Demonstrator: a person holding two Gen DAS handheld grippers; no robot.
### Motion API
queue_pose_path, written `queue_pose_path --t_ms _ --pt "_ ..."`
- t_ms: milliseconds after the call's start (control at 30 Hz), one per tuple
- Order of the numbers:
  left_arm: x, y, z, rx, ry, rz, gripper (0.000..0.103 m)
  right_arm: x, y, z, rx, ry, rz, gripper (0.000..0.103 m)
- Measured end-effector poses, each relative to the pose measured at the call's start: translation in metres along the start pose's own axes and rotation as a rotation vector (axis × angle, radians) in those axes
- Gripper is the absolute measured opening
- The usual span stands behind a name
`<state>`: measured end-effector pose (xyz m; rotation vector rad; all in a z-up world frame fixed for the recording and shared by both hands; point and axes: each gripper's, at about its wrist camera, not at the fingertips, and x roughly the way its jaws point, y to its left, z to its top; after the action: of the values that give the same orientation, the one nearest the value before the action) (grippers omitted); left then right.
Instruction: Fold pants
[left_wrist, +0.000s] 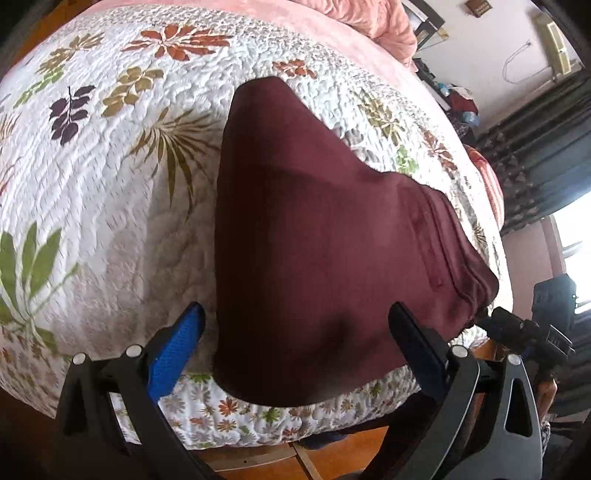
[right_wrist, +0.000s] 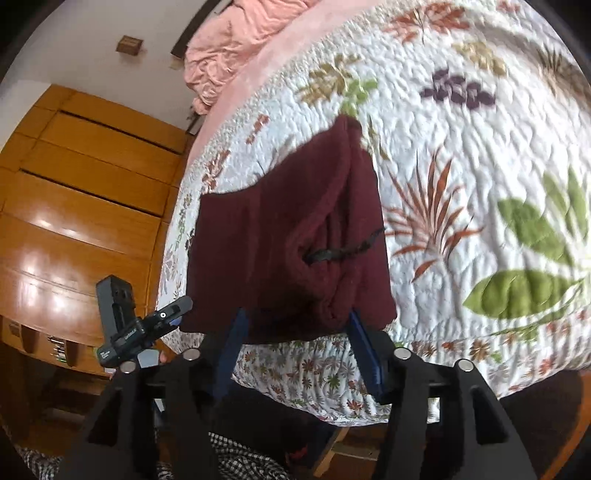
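One pair of maroon pants (left_wrist: 314, 229), lying part-folded at the near edge of the bed, long axis running away from both tongs toward the pillows.

Item: pants, narrowing toward the far end; the wide end hangs slightly over the edge of the floral quilt (left_wrist: 110, 155), with a black drawstring (right_wrist: 343, 251) showing on that part. Left gripper (left_wrist: 295, 350): jaws apart, straddling the overhanging hem, pads not pressing the cloth. Right gripper (right_wrist: 295, 343): jaws likewise apart, either side of a bunched corner; grip not evident. Both sit just at the near hem, the right at the drawstring side. Judged next: the near end lifts away along that axis.
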<state>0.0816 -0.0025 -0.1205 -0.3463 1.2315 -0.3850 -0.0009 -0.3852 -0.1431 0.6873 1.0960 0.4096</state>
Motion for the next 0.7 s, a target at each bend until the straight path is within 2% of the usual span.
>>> queue_pose_path --t_ms 233,267,367,500,700 --pt "-0.006 0.012 0.014 0.015 -0.009 0.033 0.099 -0.028 0.000 0.023 -0.041 -0.059 -0.009 0.074" --pt "-0.006 0.012 0.016 0.024 -0.005 0.028 0.099 -0.026 0.000 0.027 -0.048 -0.054 -0.016 0.078" --pt "-0.003 0.010 0.018 0.051 0.009 0.036 0.099 -0.024 -0.003 0.030 -0.058 -0.039 -0.044 0.082" --pt "0.008 -0.001 0.023 0.087 0.021 0.096 0.099 -0.010 -0.010 0.037 -0.054 0.001 -0.086 0.091" --pt "0.035 -0.005 0.033 0.095 0.092 0.071 0.099 0.019 -0.020 0.043 -0.032 0.074 -0.063 0.095"
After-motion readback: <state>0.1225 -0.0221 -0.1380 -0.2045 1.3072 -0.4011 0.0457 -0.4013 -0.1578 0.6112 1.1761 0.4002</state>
